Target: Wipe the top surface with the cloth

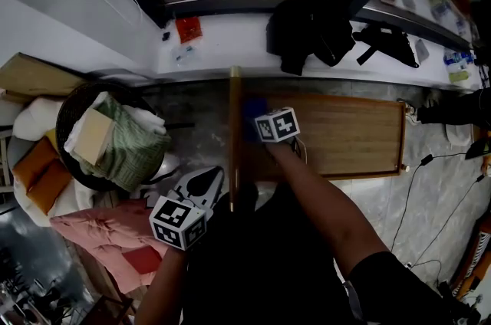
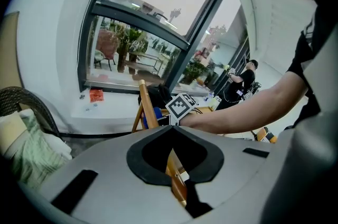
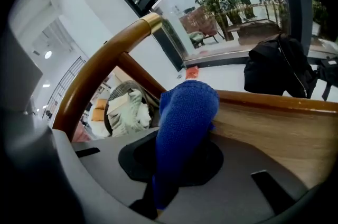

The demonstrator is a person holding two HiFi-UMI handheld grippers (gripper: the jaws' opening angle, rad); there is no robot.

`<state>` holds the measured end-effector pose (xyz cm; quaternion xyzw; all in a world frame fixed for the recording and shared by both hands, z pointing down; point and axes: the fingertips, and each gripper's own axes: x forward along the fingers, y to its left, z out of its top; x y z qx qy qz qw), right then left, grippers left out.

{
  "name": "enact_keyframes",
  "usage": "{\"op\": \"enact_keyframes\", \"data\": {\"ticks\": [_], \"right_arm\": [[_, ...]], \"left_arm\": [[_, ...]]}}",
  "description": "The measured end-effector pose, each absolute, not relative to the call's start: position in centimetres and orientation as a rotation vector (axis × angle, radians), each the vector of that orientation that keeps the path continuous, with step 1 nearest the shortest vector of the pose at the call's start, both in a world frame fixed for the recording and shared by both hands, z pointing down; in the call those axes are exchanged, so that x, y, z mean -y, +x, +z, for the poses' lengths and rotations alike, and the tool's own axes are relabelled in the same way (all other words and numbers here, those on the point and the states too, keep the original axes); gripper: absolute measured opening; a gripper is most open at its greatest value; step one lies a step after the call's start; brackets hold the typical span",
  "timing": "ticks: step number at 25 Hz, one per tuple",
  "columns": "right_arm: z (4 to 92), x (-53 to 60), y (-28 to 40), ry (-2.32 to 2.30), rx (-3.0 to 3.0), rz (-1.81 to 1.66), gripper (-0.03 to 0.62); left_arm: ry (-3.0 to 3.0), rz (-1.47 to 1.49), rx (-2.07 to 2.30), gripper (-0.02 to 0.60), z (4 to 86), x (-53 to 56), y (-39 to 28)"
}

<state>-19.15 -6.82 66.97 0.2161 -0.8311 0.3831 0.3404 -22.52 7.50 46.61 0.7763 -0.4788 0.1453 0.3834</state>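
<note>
A wooden table top [image 1: 337,136] lies in the middle of the head view, with an upright wooden rail [image 1: 235,132] along its left edge. My right gripper [image 1: 265,128] is shut on a blue cloth [image 1: 253,110] and presses it onto the top's left end beside the rail. In the right gripper view the blue cloth [image 3: 185,122] bulges out of my right gripper [image 3: 174,162] against the wooden top [image 3: 274,133], under the curved rail [image 3: 97,72]. My left gripper [image 1: 213,184] sits at the rail's near end. In the left gripper view the rail [image 2: 177,173] runs between its shut jaws [image 2: 177,165].
A dark wicker basket [image 1: 73,116] full of folded cloths stands left of the table. A pink cushion [image 1: 107,231] lies near my left arm. A black bag [image 1: 307,28] and a red packet [image 1: 188,28] rest on the white sill [image 1: 230,40]. Cables [image 1: 437,159] trail on the floor at right.
</note>
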Motion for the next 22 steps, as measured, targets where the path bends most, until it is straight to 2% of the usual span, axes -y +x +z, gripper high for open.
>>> {"op": "enact_keyframes", "data": {"ticks": [9, 22], "right_arm": [[67.2, 7.1, -16.7, 0.555, 2.144, 0.971, 0.057], [67.3, 8.8, -7.3, 0.672, 2.117, 0.984, 0.057]], "left_arm": [[2.008, 0.365, 1.21, 0.009, 45.6, -6.1, -19.5], [2.05, 0.397, 1.156, 0.009, 45.4, -4.4, -12.8]]}}
